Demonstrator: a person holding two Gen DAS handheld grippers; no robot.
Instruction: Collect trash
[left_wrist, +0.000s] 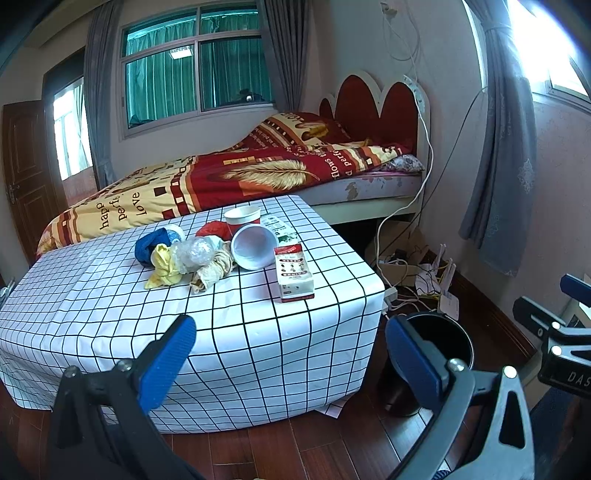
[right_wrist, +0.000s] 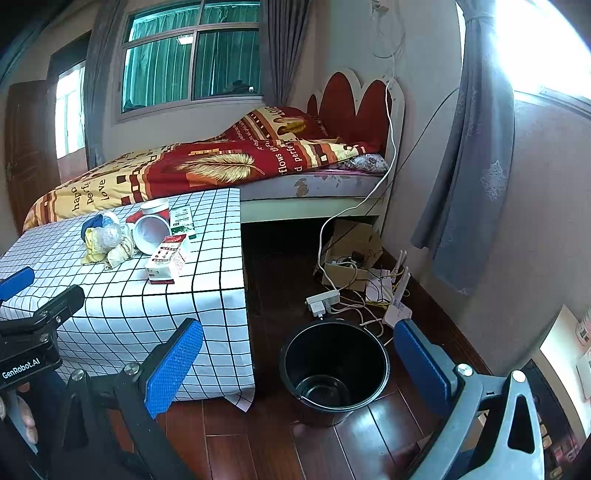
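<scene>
Trash lies on a low table with a white checked cloth (left_wrist: 110, 295): a red-white carton (left_wrist: 293, 273), a tipped white paper cup (left_wrist: 254, 246), an upright red cup (left_wrist: 242, 217), crumpled yellow and beige wrappers (left_wrist: 166, 267), a clear plastic wad (left_wrist: 194, 253) and a blue item (left_wrist: 149, 245). The same pile shows in the right wrist view, with the carton (right_wrist: 166, 260). A black bin (right_wrist: 334, 369) stands on the floor right of the table, also in the left wrist view (left_wrist: 443, 339). My left gripper (left_wrist: 291, 347) is open and empty before the table. My right gripper (right_wrist: 299, 358) is open and empty above the bin.
A bed with a red-yellow quilt (left_wrist: 229, 173) stands behind the table. A power strip (right_wrist: 323, 299), cables, a router and a cardboard box (right_wrist: 351, 251) lie on the wooden floor by the wall. Grey curtains (right_wrist: 469, 184) hang at the right.
</scene>
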